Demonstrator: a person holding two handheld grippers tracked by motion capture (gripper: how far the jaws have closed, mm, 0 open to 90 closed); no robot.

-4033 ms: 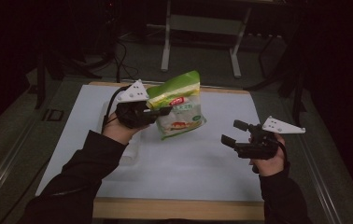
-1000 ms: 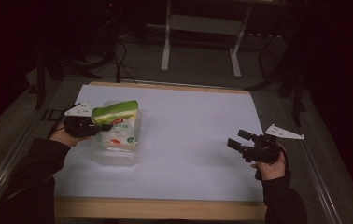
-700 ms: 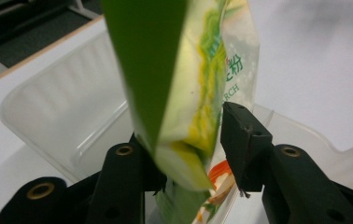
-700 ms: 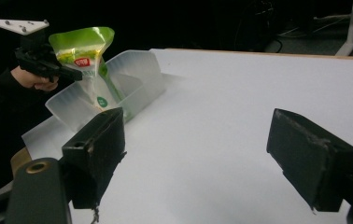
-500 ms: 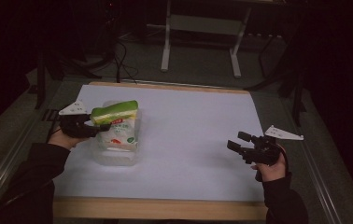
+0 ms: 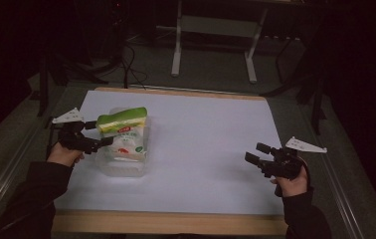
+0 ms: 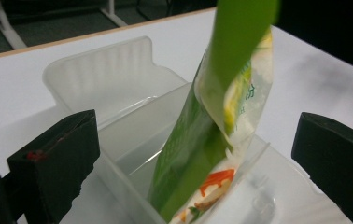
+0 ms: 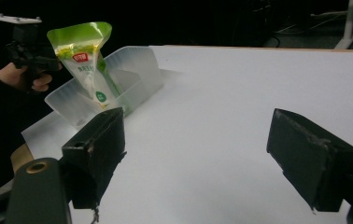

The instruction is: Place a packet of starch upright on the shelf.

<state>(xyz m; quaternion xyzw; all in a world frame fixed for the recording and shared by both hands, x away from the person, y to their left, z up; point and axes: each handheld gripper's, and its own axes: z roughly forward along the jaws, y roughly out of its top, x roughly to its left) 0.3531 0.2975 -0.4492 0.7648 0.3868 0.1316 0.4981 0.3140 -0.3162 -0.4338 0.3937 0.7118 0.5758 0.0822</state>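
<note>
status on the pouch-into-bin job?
Done: the green pouch stands in the clear bin. In hand: the left hand-held gripper has just been opening, its jaws wide either side of the pouch. Left: withdraw. The right hand-held gripper idles open.

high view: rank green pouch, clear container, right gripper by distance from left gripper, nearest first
1. green pouch, just right of the left gripper, whose jaws have just opened off it.
2. clear container, under the pouch, barely farther.
3. right gripper, across the table.
</note>
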